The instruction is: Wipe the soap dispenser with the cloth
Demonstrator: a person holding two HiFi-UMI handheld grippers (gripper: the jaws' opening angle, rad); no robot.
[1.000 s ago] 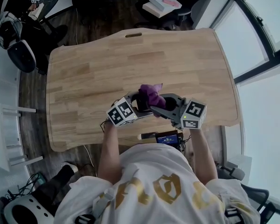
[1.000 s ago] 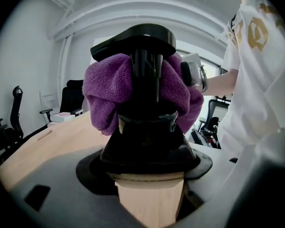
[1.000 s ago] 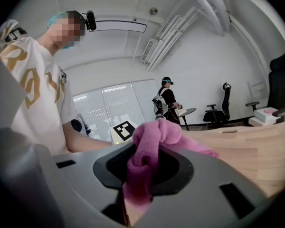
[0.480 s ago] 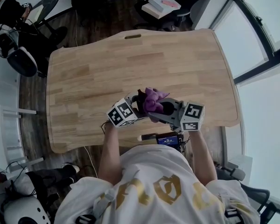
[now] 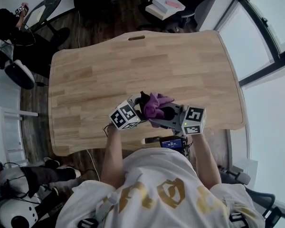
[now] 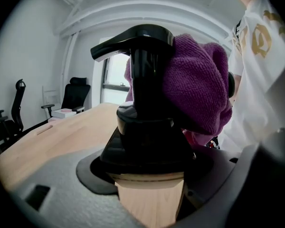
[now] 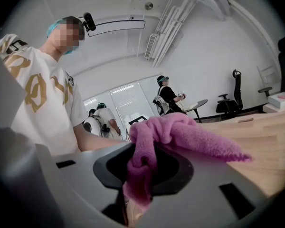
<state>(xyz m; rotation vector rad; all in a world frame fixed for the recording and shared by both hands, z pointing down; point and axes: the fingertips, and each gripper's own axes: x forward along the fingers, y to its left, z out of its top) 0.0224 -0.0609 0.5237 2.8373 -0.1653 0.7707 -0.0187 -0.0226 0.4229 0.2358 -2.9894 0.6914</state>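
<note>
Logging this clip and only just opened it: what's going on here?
A person stands at the near edge of a wooden table with a gripper in each hand. The left gripper is shut on a soap dispenser with a black pump, held above the table. The right gripper is shut on a purple cloth, which lies against the side of the pump head. The wipe looks under way.

The head view looks steeply down from above the person (image 5: 152, 189) onto the whole worktop (image 5: 95, 75). The left gripper view sits low, very near the soap dispenser (image 6: 145, 103), facing along the worktop towards a window (image 6: 115, 77), while the right gripper view, close behind the cloth (image 7: 180, 132), faces back at the person. All three share cloth and worktop
</note>
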